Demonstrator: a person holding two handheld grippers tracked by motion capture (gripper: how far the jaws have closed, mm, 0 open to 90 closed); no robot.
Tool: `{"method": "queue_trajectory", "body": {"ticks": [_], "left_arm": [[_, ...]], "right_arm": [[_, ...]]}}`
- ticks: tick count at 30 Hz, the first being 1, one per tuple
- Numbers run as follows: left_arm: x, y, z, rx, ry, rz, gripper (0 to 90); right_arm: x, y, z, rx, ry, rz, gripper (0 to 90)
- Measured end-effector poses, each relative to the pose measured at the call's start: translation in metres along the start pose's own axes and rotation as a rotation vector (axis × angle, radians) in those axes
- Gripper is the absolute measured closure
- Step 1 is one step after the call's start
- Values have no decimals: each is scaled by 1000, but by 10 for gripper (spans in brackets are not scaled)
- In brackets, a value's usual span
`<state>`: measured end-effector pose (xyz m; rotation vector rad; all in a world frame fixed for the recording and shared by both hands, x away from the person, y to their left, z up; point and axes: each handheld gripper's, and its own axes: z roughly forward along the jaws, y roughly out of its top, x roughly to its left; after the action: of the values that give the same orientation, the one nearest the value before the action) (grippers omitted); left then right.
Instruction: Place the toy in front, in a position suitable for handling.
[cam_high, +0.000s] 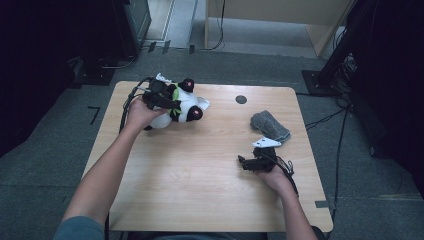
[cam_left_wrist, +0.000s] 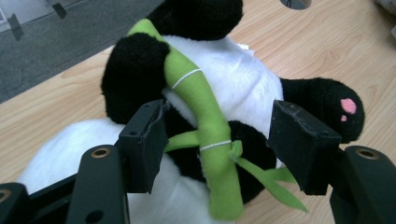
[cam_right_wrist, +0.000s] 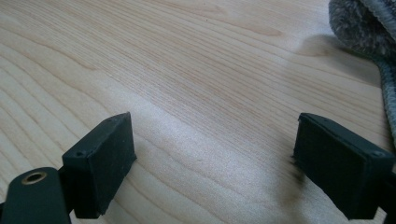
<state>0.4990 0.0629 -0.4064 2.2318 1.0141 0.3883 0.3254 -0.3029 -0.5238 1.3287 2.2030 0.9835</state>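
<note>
A black-and-white panda plush (cam_high: 176, 107) lies on the wooden table (cam_high: 200, 170) at the far left. It holds a green bamboo stalk (cam_left_wrist: 205, 121). My left gripper (cam_high: 162, 97) reaches over the plush from the left, and its jaws stand apart on either side of the bamboo and the belly (cam_left_wrist: 219, 149). Its pads (cam_left_wrist: 142, 144) sit close against the fur without a visible squeeze. My right gripper (cam_high: 250, 162) rests low at the near right, open, with bare wood between its jaws (cam_right_wrist: 215, 154). A grey knitted cloth (cam_high: 270, 126) lies just beyond it.
A round cable hole (cam_high: 241, 99) sits in the table top at the back. The grey cloth (cam_right_wrist: 364, 32) fills the upper right corner of the right gripper view. Dark equipment and cables stand on the floor around the table.
</note>
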Motion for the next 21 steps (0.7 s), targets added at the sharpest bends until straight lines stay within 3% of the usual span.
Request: {"method": "queue_trajectory", "body": {"ticks": [2,6,9,12,14,21], "left_arm": [[-1,-2,7,16,7,5,365],[1,-6,12,-15,28,-22,360],[0,-8,14,-28,47,-13,393],[-3,-12,15,-41,62,2,480],[-3,-13,14,-43,53,2,590],[-3,-12,7,-48,31,-79,675]], "right_arm": [[0,0,0,0,2,-2,123],[0,0,0,0,3,-2,122],[0,0,0,0,4,-3,122],[0,0,0,0,4,-3,121],[0,0,0,0,4,-3,120],[0,0,1,1,6,-5,115]]}}
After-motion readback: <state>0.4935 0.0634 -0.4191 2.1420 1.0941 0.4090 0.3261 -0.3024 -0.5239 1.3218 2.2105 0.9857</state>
